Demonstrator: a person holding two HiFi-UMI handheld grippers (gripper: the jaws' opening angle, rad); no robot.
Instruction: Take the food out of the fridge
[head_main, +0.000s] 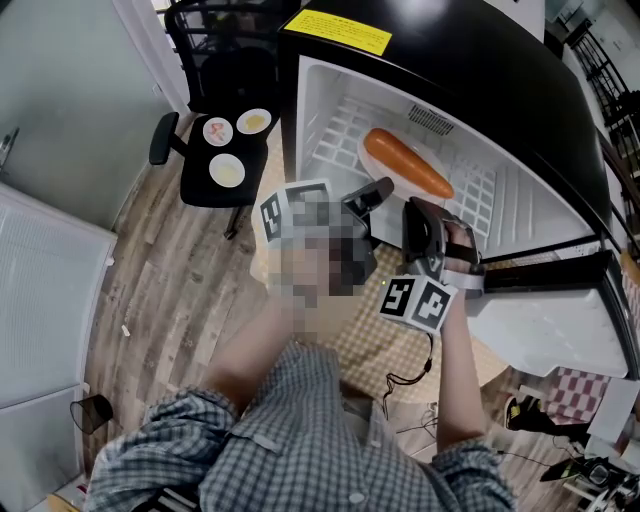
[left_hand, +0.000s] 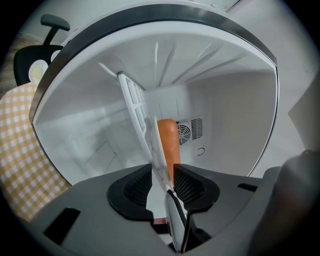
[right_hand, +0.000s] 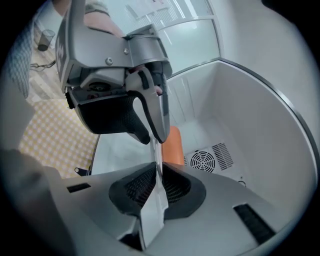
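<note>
The small black fridge (head_main: 300, 110) stands open. On its white wire shelf (head_main: 340, 125) lies a white plate (head_main: 372, 168) carrying a long orange piece of food (head_main: 405, 163). My left gripper (head_main: 380, 190) reaches in at the plate's near rim. In the left gripper view the plate (left_hand: 155, 150) runs edge-on through the gap of the open left gripper (left_hand: 162, 172), with the orange food (left_hand: 169, 145) behind. Beside it, my right gripper (head_main: 418, 212) is shut on the same rim. The right gripper (right_hand: 156, 175) presses on the plate (right_hand: 152, 210), and the left gripper's fingers (right_hand: 156, 117) straddle the rim above.
A black office chair (head_main: 185, 175) at the upper left holds three small plates of food (head_main: 228, 170). A yellow checked cloth (head_main: 390, 340) lies under the fridge front. The fridge door (head_main: 540, 330) hangs open at the right. A fan vent (right_hand: 202, 161) marks the fridge's back wall.
</note>
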